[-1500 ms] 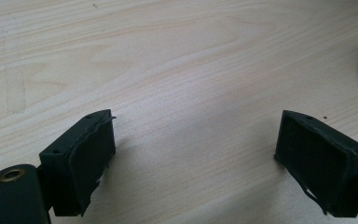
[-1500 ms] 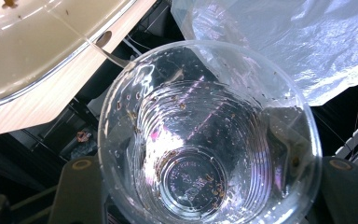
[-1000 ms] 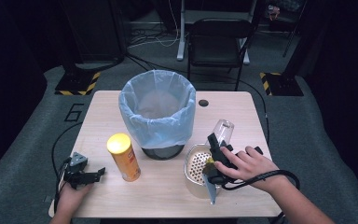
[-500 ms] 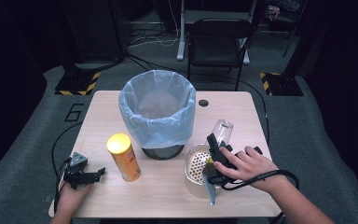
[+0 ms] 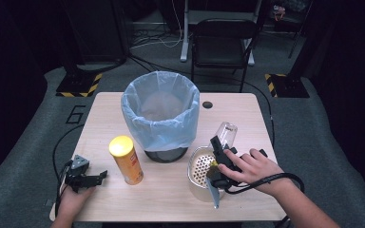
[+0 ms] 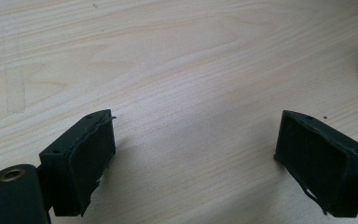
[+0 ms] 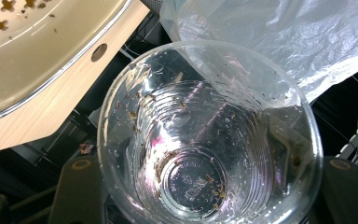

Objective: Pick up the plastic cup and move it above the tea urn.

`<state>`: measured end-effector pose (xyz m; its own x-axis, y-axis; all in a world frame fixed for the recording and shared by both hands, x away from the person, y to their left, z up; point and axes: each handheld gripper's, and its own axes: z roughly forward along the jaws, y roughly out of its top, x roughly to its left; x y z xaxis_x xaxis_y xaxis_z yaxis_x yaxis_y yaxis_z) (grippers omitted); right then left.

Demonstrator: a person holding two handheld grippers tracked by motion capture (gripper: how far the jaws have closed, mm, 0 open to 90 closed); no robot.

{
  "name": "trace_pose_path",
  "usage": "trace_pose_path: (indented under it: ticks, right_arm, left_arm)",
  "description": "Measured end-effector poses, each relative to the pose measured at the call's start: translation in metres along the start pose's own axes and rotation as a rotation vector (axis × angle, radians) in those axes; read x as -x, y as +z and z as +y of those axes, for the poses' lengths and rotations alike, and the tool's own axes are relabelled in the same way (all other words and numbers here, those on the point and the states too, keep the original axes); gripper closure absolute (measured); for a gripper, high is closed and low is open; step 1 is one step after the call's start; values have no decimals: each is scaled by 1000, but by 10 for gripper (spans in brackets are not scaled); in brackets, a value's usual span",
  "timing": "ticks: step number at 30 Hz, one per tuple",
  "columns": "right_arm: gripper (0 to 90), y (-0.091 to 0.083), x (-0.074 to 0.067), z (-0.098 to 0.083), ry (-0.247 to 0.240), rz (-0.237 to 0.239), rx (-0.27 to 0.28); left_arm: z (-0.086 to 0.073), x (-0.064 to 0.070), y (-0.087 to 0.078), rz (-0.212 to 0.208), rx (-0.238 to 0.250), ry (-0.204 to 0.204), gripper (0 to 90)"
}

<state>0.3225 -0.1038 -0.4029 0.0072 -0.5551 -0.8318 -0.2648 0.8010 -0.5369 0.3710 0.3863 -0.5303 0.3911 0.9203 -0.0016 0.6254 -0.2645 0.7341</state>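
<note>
My right gripper (image 5: pixel 220 148) is shut on a clear plastic cup (image 5: pixel 227 132), which it holds tilted above the table beside a metal strainer bowl (image 5: pixel 200 173). In the right gripper view the cup (image 7: pixel 205 140) sits between the jaws with its mouth toward the camera, and wet specks cling to its inside. The perforated strainer (image 7: pixel 37 46) is at the upper left there. My left gripper (image 5: pixel 100 176) rests open on the table's front left, nothing between its jaws (image 6: pixel 196 163). A yellow can (image 5: pixel 126 159) stands to its right.
A bin lined with a pale blue bag (image 5: pixel 160 114) stands mid-table behind the can and strainer. A bluish flat handle (image 5: pixel 214 192) sticks out from the strainer toward the front edge. The wooden table (image 5: pixel 247 114) has a round hole at the back. A chair stands beyond.
</note>
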Motion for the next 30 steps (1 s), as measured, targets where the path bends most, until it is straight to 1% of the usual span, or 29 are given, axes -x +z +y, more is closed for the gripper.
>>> trace_pose_path:
  ticks: [1,3,4,5,6,8,9,10,11,12,13,14,15,16,17,18,19,20,21,22,25,26,27,28,29,30]
  right_arm:
    - [368,0,0,0,1,-1,0]
    - [368,0,0,1,21,-5,7]
    - [368,-1,4,-1,-56,6,-10]
    - [368,-1,3,0,-47,4,-7]
    - [368,2,-1,2,13,-3,20]
    - [368,1,4,0,-46,-3,5]
    - [367,2,-1,1,55,-22,20]
    - [367,0,6,-2,3,-26,1]
    - [366,0,7,-4,46,-38,8]
    - [365,-1,4,-6,168,-104,-3]
    - [364,-2,7,-8,198,-117,4]
    - [363,-2,6,-11,313,-141,23]
    - [362,-3,7,-14,369,-148,35]
    - [361,-5,8,-16,506,-159,50]
    - [360,-7,6,-17,622,-167,58]
    - [359,-7,6,-19,677,-167,74]
    - [359,-7,6,-19,677,-167,74]
    - [357,-7,6,-23,791,-170,112]
    - [357,-7,6,-24,847,-171,120]
    - [356,-6,5,-26,891,-169,137]
    - [355,-3,2,-32,1077,-142,185]
    - [355,-3,2,-32,1077,-142,185]
    - [354,-2,1,-34,1141,-130,208]
    - [353,1,-1,-40,1286,-104,248]
    - [353,1,-1,-40,1286,-104,248]
    - [351,2,-2,-46,1432,-65,305]
  left_arm:
    - [0,0,0,0,0,0,117]
    - [0,0,0,0,0,0,117]
    - [0,0,0,0,0,0,117]
    - [0,0,0,0,0,0,117]
    - [0,0,0,0,0,-1,117]
    - [0,0,0,0,2,-3,117]
    - [0,0,0,0,2,-3,117]
    - [0,0,0,0,0,-1,117]
    - [0,0,0,0,0,-1,117]
    - [0,0,0,0,2,-3,117]
    - [0,0,0,0,0,0,117]
    - [0,0,0,0,0,0,117]
    - [0,0,0,0,0,-1,117]
    - [0,0,0,0,0,-1,117]
    - [0,0,0,0,0,0,117]
    - [0,0,0,0,0,0,117]
    - [0,0,0,0,0,0,117]
    - [0,0,0,0,1,-2,117]
    - [0,0,0,0,0,-1,117]
    - [0,0,0,0,0,-1,117]
    - [0,0,0,0,2,-3,117]
    - [0,0,0,0,0,0,117]
    - [0,0,0,0,0,0,117]
    - [0,0,0,0,0,-1,117]
    - [0,0,0,0,0,-1,117]
    - [0,0,0,0,0,-1,117]
